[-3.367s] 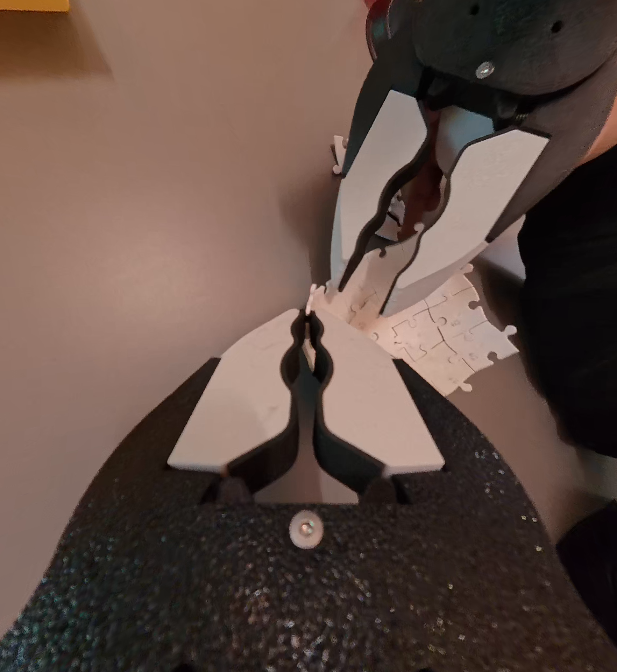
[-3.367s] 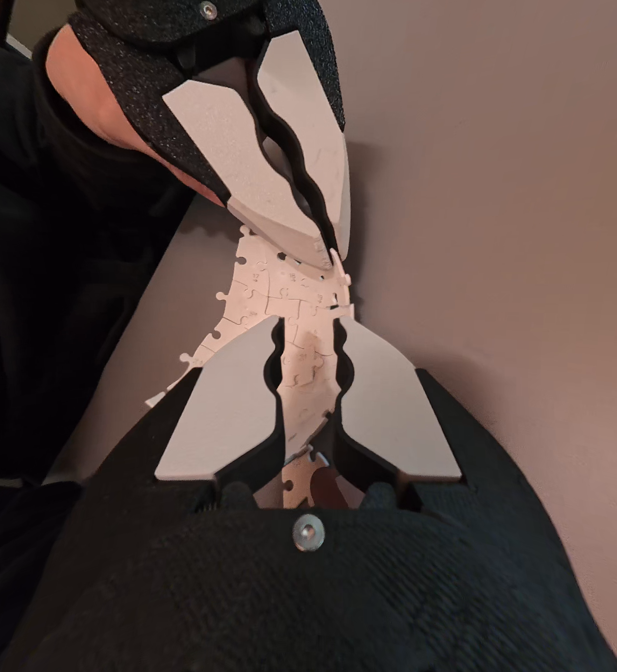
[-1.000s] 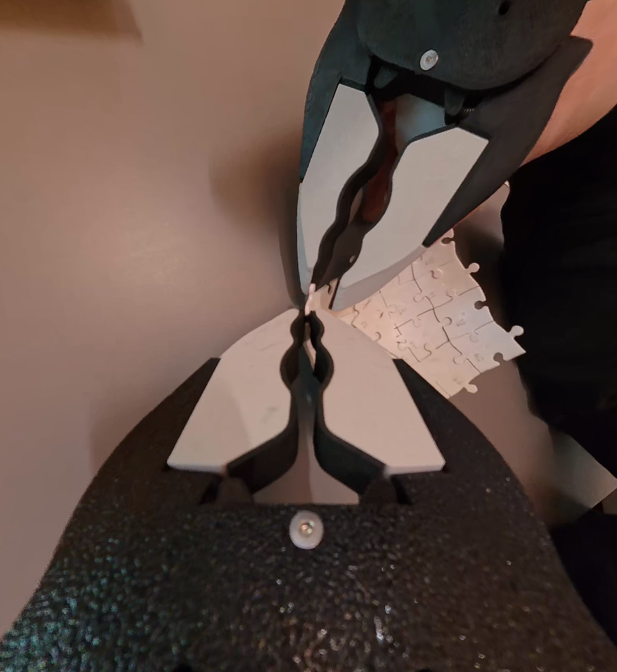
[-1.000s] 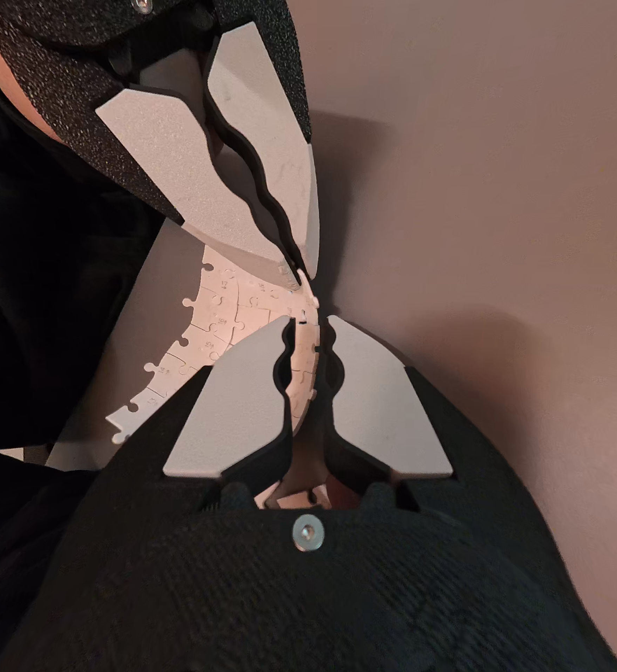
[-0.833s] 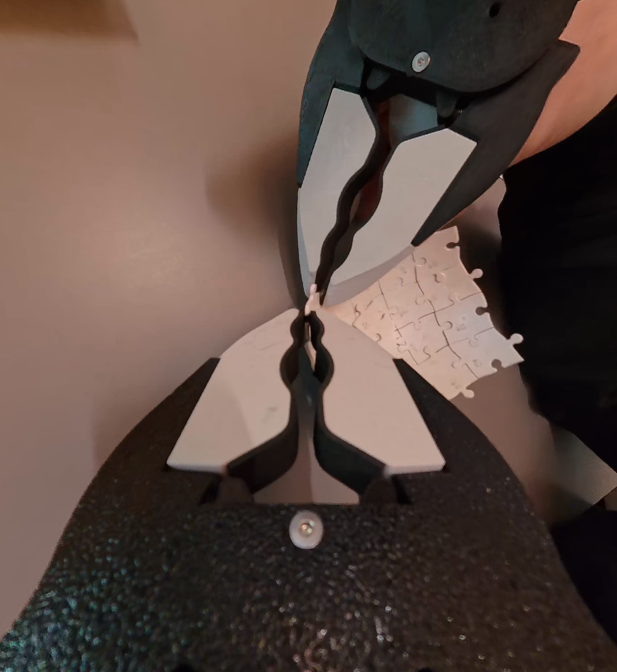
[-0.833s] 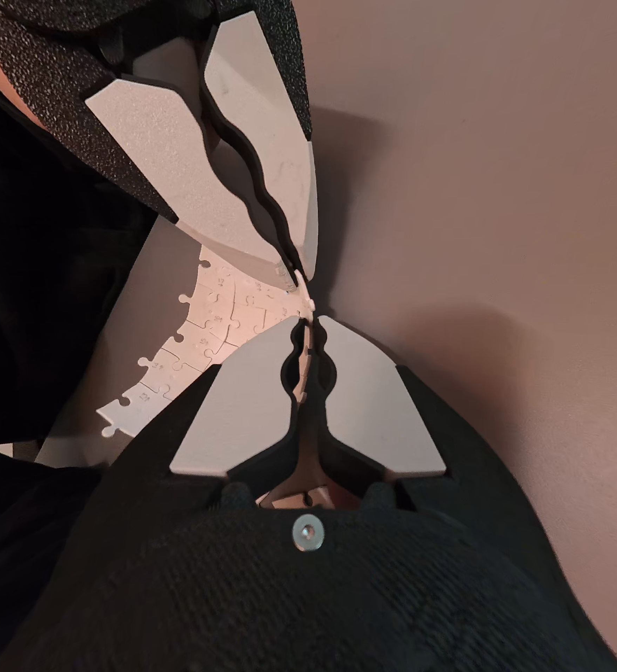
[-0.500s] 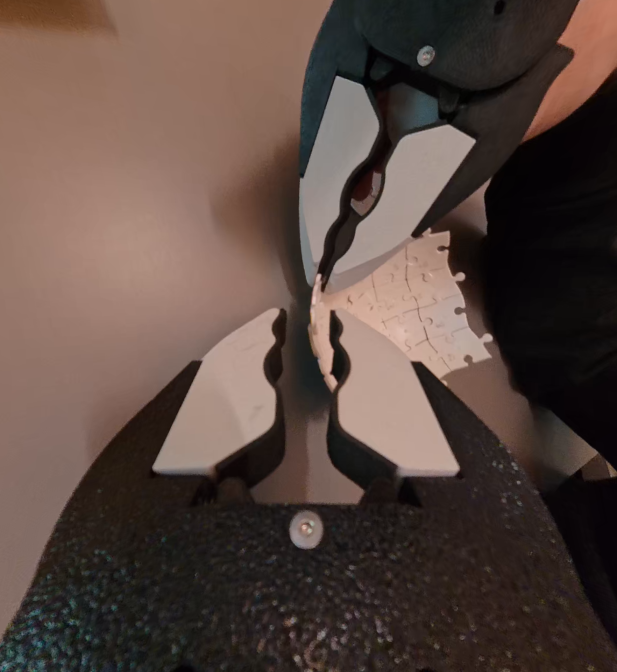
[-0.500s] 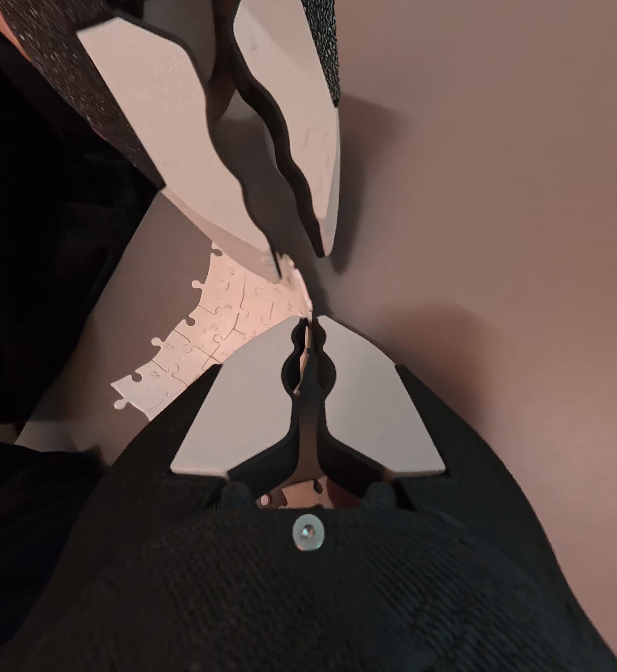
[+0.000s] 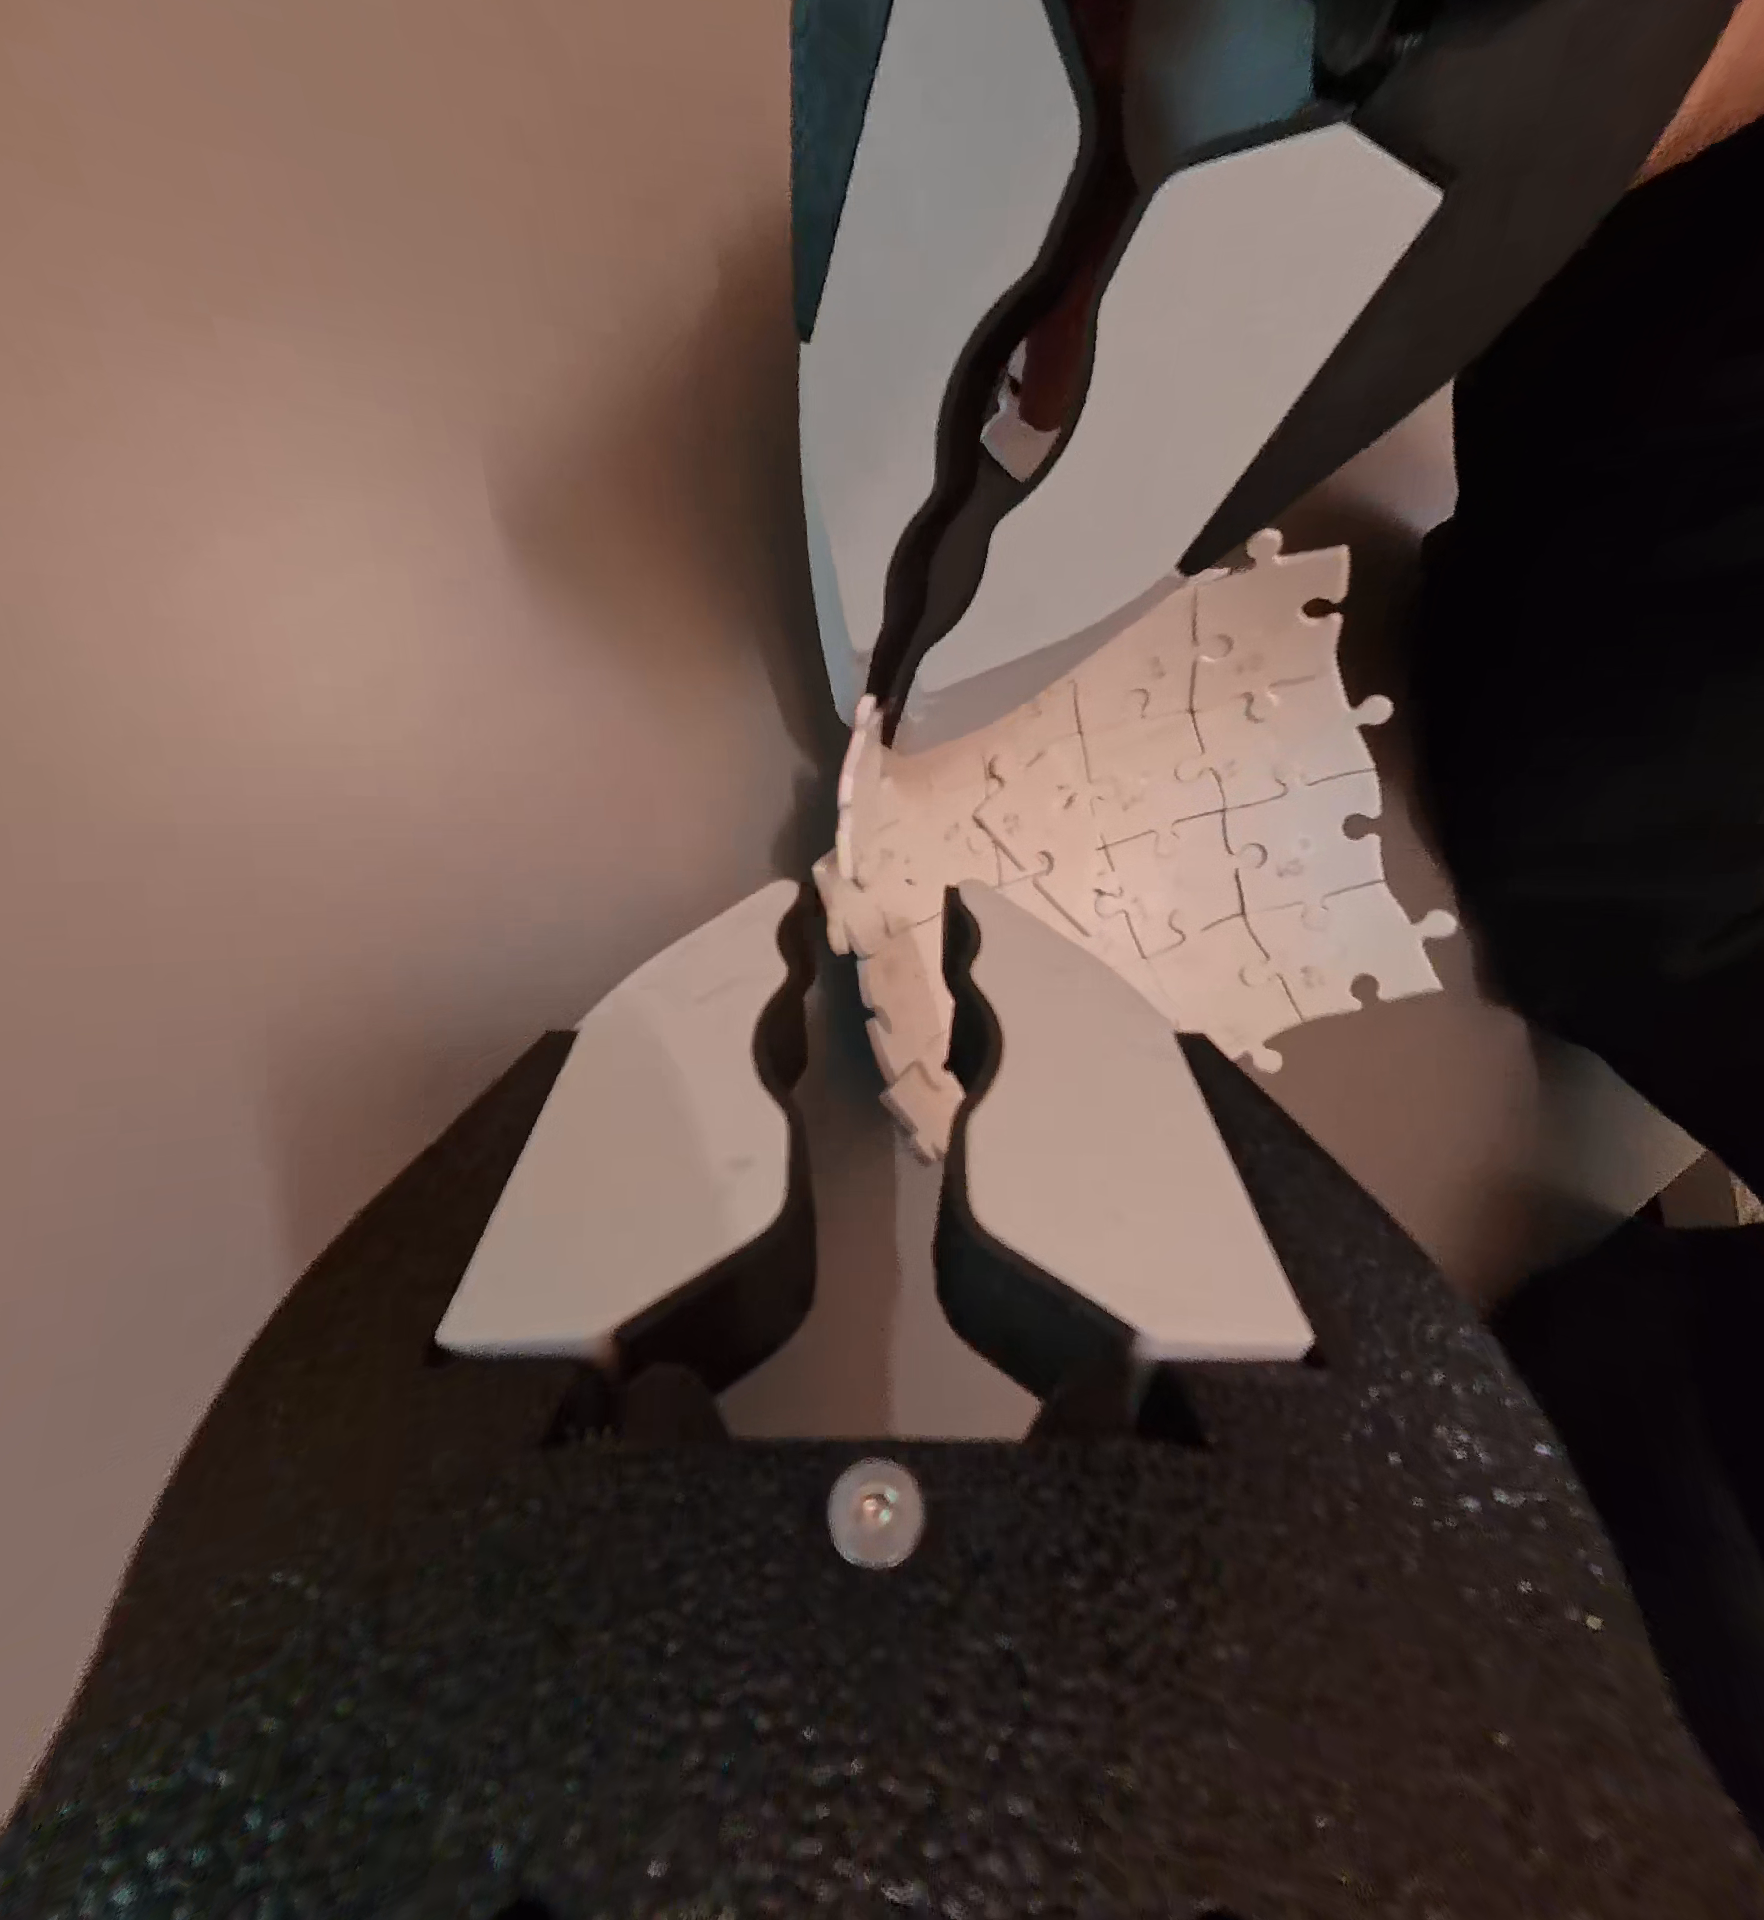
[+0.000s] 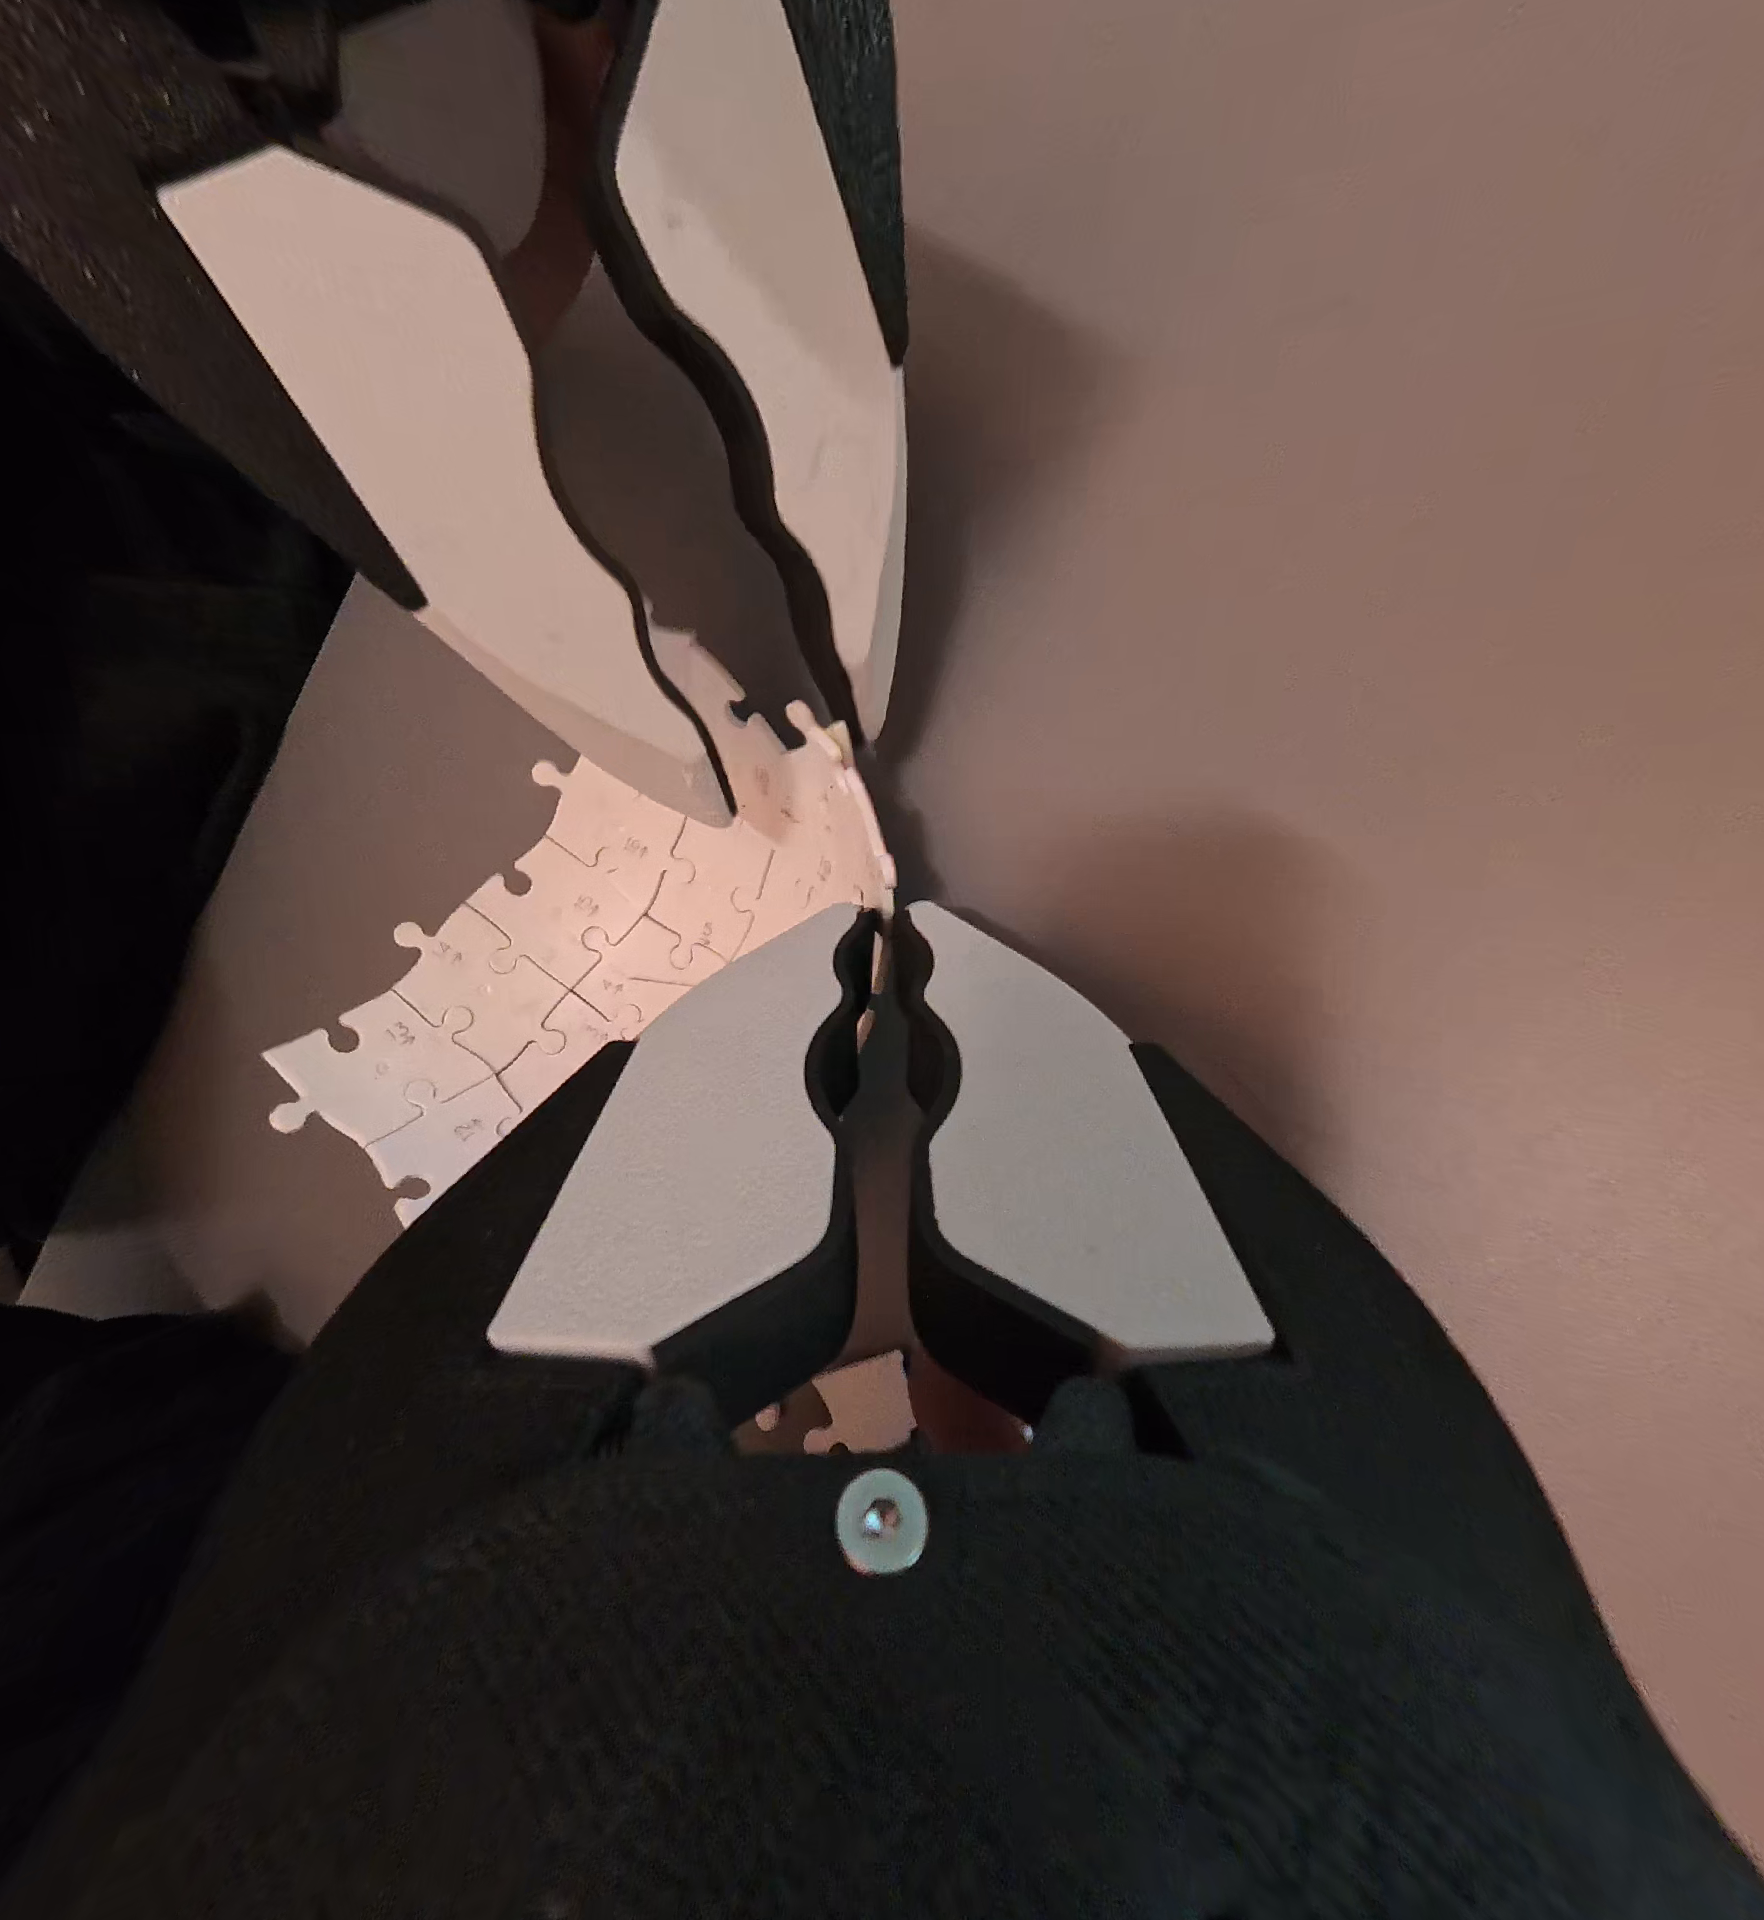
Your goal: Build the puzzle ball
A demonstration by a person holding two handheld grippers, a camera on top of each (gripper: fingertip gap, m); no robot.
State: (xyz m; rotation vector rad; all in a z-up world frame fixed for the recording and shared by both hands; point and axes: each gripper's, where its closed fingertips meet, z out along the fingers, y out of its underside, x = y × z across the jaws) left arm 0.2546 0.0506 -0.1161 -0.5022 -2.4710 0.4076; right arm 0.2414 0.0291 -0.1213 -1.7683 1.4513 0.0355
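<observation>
Left wrist view showed the curved white puzzle sheet (image 9: 1210, 831) held above a plain brown table (image 9: 286, 623). Its edge hung between the parted fingers of the left gripper (image 9: 878, 925), touching the right finger. The right gripper (image 10: 883, 920) pinched the sheet's edge, fingers closed.

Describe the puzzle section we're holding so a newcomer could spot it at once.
Start at the plain tan table. Above it, between the left gripper and right gripper, is the puzzle section: a curved white sheet of interlocked pieces with knobbed edges, the only pale jigsaw-patterned thing there.
</observation>
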